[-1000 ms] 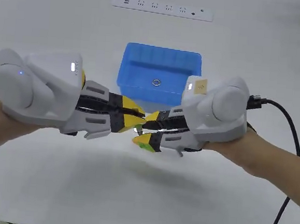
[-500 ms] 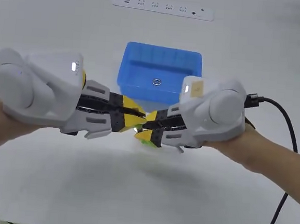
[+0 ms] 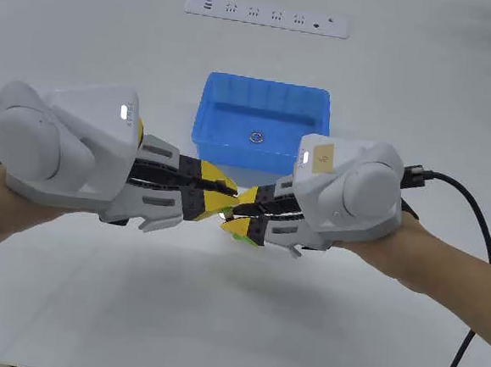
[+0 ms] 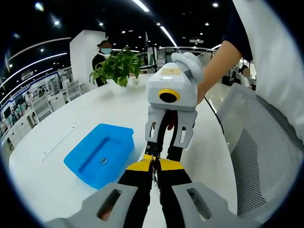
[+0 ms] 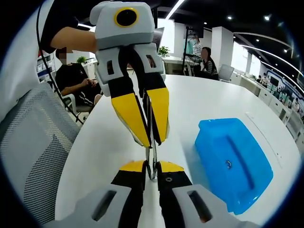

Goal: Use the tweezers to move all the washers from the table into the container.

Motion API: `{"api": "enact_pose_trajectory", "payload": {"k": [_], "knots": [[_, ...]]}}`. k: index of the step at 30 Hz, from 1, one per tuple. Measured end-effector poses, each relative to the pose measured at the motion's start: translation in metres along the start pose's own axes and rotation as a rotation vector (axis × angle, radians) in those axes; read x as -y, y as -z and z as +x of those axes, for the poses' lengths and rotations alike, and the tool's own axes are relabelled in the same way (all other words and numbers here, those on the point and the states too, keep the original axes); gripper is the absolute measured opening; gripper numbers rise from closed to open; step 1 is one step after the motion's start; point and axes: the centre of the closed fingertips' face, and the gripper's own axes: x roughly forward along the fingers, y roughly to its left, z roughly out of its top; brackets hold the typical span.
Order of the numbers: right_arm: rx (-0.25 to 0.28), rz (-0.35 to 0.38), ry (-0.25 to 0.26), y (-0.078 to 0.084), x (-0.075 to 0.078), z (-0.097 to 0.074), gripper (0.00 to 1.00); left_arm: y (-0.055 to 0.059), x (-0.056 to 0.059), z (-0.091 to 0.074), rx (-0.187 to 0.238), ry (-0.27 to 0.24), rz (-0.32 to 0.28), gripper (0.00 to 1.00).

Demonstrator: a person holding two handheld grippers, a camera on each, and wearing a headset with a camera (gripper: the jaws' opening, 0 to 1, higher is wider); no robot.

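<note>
Tweezers (image 5: pixel 150 159) clamped jointly by left gripper (image 3: pixel 227 195) and right gripper (image 3: pixel 238 210), both jaws narrow; container (image 3: pixel 267 86) at 12 o'clock holds one washer (image 3: pixel 256 137).

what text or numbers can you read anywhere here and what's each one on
Tan sticker on the right gripper: one mark, perhaps "6", too blurred to be sure.
Small print under that sticker in the left gripper view: too small to read.
Power strip: markings too small to read.
</note>
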Motion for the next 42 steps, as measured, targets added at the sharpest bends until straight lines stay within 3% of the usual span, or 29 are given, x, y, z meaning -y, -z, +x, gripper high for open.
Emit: {"api": "enact_pose_trajectory", "payload": {"k": [7,19,29,38,42], "knots": [[0.024,0.024,0.01,-0.006,0.002,-0.002,0.1,-0.006,-0.003,-0.003,0.025,-0.016,-0.026,0.1],[0.063,0.055,0.023,-0.021,0.001,-0.005,0.1,-0.019,-0.005,-0.013,0.031,-0.05,-0.024,0.17],[0.086,0.073,0.052,-0.032,0.006,-0.015,0.1,-0.019,-0.002,-0.024,0.039,-0.077,-0.037,0.21],[0.106,0.075,0.083,-0.043,0.013,-0.024,0.1,-0.025,-0.003,-0.039,0.085,-0.12,-0.056,0.26],[0.114,0.074,0.097,-0.049,0.018,-0.029,0.1,-0.025,-0.005,-0.044,0.086,-0.147,-0.044,0.28]]}}
